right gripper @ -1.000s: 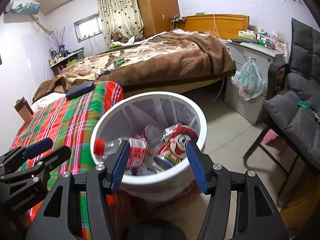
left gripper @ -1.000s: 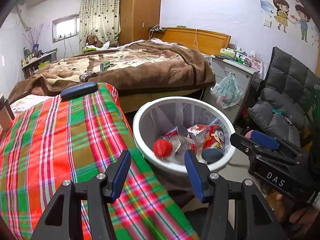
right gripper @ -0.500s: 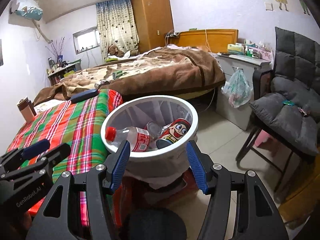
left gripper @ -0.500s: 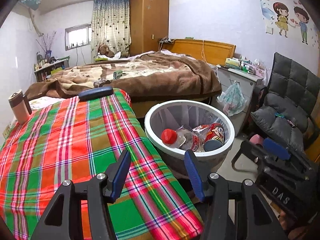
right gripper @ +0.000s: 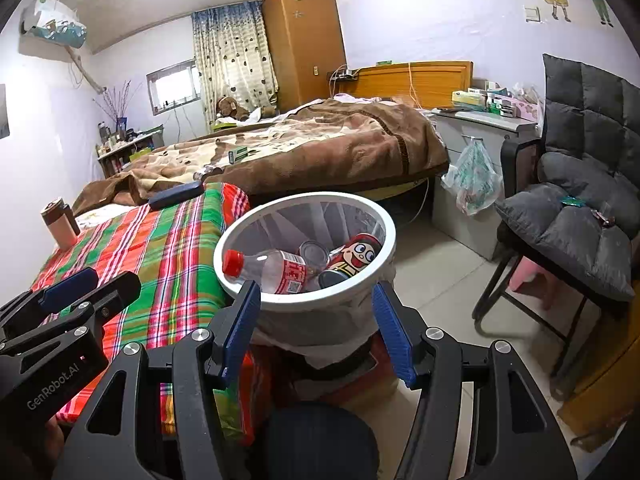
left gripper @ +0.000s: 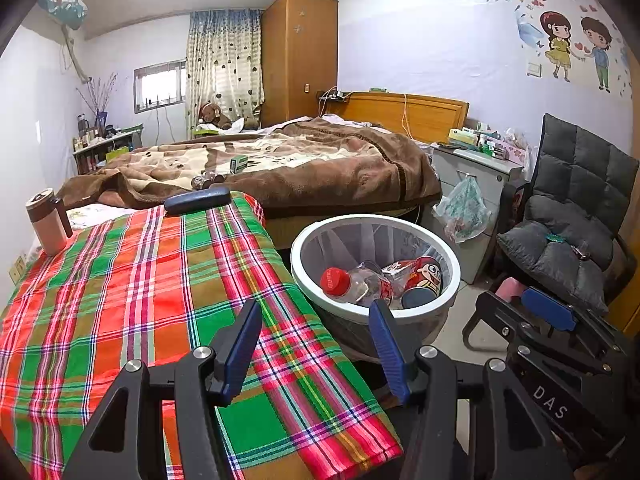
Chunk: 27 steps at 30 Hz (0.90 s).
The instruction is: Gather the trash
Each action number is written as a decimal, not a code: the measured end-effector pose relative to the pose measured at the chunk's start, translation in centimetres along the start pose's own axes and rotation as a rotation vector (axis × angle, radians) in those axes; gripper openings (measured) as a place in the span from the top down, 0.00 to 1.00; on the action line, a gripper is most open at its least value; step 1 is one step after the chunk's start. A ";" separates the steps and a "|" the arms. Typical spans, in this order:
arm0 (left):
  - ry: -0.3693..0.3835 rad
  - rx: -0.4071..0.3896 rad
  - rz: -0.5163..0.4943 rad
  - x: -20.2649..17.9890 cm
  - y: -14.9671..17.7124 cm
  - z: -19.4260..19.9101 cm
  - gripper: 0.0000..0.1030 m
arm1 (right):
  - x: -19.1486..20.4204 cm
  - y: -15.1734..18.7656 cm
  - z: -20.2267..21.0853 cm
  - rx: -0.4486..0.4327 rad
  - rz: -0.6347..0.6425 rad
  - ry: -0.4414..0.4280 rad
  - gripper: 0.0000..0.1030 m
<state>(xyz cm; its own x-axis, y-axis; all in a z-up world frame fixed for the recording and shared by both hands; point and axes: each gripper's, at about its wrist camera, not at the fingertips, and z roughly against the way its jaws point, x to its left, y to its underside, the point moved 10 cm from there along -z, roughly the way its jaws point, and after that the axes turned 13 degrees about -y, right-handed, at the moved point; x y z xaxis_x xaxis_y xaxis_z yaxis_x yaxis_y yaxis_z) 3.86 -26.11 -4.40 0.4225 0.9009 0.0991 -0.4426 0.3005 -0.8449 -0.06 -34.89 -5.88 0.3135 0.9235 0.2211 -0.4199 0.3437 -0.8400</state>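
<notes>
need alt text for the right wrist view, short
A white trash bin holding a red-capped plastic bottle and cans sits just beyond the right gripper, whose blue jaws stand open and empty. A plaid-covered table lies to its left, a bed with a brown blanket behind, a grey chair at right.

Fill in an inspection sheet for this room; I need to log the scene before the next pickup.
Surface: plaid cloth on a table, beside the bin.
Job's things: white bin holds a red-capped bottle, a cartoon can and a tin.
Clutter: dark case and tumbler on the cloth; small box on the bed.
Grippers: left hand-held gripper open and empty over the cloth edge; right hand-held gripper open and empty, short of the bin.
Cables: cords hang over the headboard.
Surroundings: grey chair, nightstand with a hanging bag, wardrobe.
</notes>
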 end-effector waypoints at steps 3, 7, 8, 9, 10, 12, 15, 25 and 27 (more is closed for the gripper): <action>-0.001 0.003 0.000 0.0 0.1 0.1 0.46 | 0.2 0.0 0.1 -0.004 0.003 -0.001 0.42; -0.003 -0.001 0.001 0.1 0.1 0.2 0.46 | 0.4 0.0 0.3 -0.006 0.006 -0.003 0.42; -0.002 -0.001 0.001 0.1 0.1 0.2 0.46 | 0.4 0.0 0.3 -0.005 0.006 -0.003 0.42; -0.002 -0.001 0.002 0.1 0.1 0.2 0.46 | 0.5 0.0 0.3 -0.005 0.007 -0.002 0.42; -0.002 -0.002 0.004 0.2 0.1 0.3 0.46 | 0.5 0.0 0.4 -0.006 0.007 -0.002 0.42; -0.002 -0.005 0.004 0.2 0.1 0.4 0.46 | 0.5 0.0 0.4 -0.007 0.005 -0.003 0.42; -0.001 -0.004 0.005 0.2 0.1 0.4 0.46 | 0.5 -0.1 0.4 -0.007 0.006 -0.002 0.42; -0.001 -0.004 0.009 0.5 0.1 0.8 0.46 | 0.7 -0.1 0.4 -0.005 0.010 -0.006 0.42; 0.000 -0.005 0.009 0.5 0.1 0.8 0.46 | 0.8 -0.1 0.5 -0.006 0.009 -0.006 0.42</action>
<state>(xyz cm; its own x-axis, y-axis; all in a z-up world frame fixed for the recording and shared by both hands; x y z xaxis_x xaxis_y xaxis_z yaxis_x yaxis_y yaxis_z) 3.39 -25.38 -3.96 0.4184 0.9036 0.0920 -0.4421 0.2911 -0.8484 -0.16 -34.14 -5.36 0.3045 0.9276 0.2165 -0.4172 0.3342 -0.8451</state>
